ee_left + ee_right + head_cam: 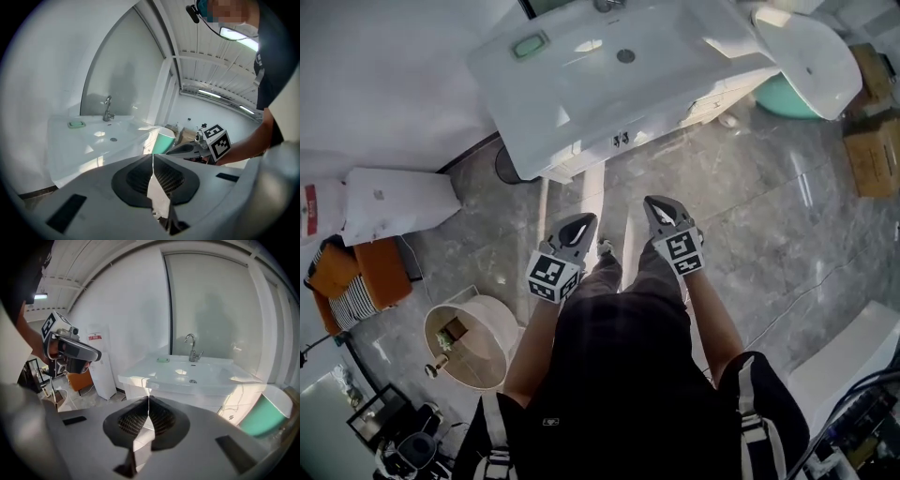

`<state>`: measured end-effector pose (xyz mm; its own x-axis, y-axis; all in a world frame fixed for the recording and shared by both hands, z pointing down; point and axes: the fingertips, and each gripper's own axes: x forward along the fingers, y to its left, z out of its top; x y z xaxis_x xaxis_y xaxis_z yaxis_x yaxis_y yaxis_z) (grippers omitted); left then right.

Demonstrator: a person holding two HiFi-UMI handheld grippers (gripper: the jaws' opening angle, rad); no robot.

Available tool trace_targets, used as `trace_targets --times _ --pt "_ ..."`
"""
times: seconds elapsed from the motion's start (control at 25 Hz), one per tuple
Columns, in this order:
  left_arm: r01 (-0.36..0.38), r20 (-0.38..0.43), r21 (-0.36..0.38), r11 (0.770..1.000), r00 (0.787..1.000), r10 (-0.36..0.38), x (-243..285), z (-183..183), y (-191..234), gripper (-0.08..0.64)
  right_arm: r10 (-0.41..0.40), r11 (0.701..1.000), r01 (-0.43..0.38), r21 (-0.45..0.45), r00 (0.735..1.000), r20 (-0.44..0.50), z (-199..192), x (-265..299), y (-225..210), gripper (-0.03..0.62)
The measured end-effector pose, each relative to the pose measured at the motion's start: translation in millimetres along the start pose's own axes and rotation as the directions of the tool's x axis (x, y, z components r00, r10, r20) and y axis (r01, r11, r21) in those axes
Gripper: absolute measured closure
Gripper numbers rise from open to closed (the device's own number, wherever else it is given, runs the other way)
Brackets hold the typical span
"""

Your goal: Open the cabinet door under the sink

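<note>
The left tongs (579, 225) and right tongs (661, 211) were closed, empty; the cabinet door (661, 127) stood ahead, seemingly nearer the right tongs

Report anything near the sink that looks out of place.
What looks like a loose white basin lies tilted over a teal tub on the floor right of the sink, with cardboard boxes beyond. Nothing looks spilled or broken.

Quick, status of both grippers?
Left gripper: closed, holding nothing.
Right gripper: closed, holding nothing.
</note>
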<state>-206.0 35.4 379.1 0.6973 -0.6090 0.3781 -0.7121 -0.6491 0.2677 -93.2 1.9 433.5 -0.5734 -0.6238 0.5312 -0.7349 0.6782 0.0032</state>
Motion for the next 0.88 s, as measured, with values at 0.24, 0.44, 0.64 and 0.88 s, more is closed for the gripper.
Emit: trace_targets --times 0.24,0.44,0.64,0.88 --pt "-0.050 -0.009 -0.036 0.998 0.999 0.050 18.5 -14.6 11.1 0.543 0.036 0.999 -0.035 0.030 0.999 -0.019 -21.8 32.1 -26.2 0.532" --pt "-0.065 -0.044 -0.050 0.997 0.997 0.063 52.7 -41.8 31.3 0.543 0.048 0.997 -0.045 0.065 0.998 -0.045 -65.1 85.5 -45.6 0.532" --pt "-0.052 -0.061 -0.069 0.996 0.997 0.048 98.9 -78.4 54.2 0.543 0.025 0.995 -0.019 0.097 0.998 -0.053 -112.7 151.0 -67.7 0.532" --pt "-0.028 -0.090 -0.053 0.998 0.996 0.023 152.0 -132.5 86.0 0.543 -0.040 0.991 0.045 0.126 0.998 -0.042 -154.8 223.8 -97.7 0.531"
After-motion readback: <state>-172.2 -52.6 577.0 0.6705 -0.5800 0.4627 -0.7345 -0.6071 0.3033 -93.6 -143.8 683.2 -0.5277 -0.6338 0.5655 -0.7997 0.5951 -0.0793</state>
